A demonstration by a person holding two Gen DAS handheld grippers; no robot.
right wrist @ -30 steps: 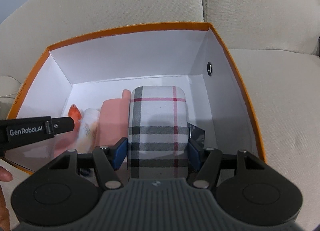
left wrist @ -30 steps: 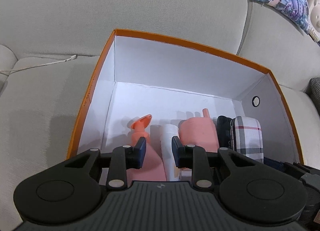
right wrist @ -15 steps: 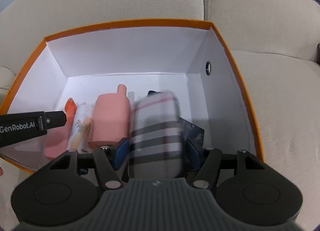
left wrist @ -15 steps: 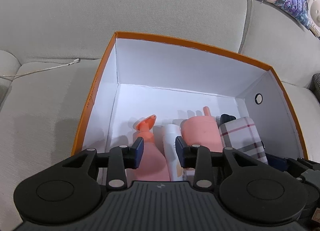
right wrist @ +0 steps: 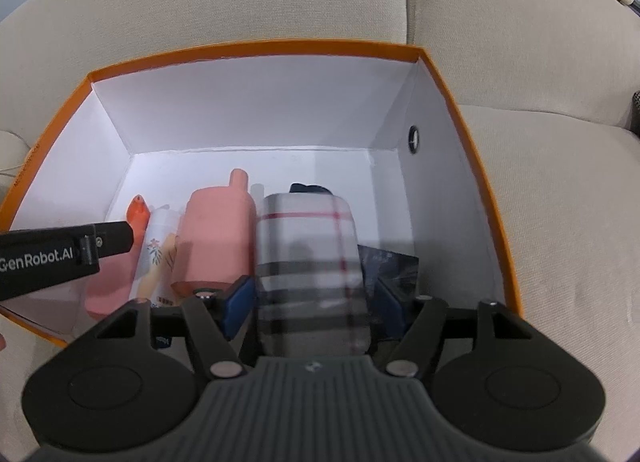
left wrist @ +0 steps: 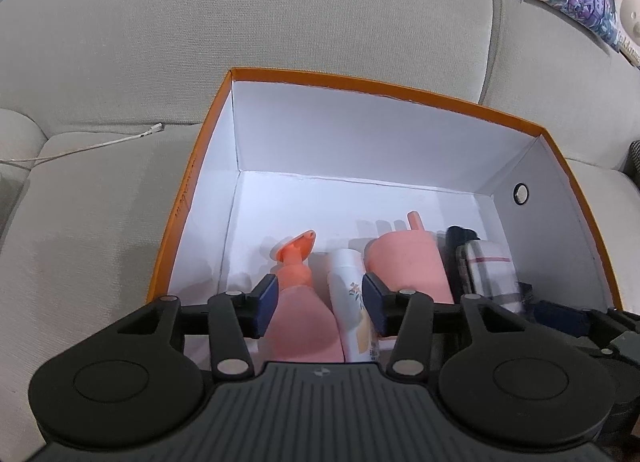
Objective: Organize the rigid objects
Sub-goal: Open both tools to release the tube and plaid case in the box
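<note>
Plaid case (right wrist: 310,262) lay in the orange box (right wrist: 472,165) beside the pink bottle (right wrist: 218,238) as the right gripper (right wrist: 312,302) jaws spread off it, the left gripper (left wrist: 318,304) also opening empty; both needed a straight lift clear.

box (left wrist: 384,89) far half open, near half blocked by bottles (left wrist: 408,266), plaid case (right wrist: 308,254)

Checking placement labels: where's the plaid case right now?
In the right wrist view, the plaid case lies in the orange box, right of the pink bottle, between the right hand-held gripper pads.
</note>
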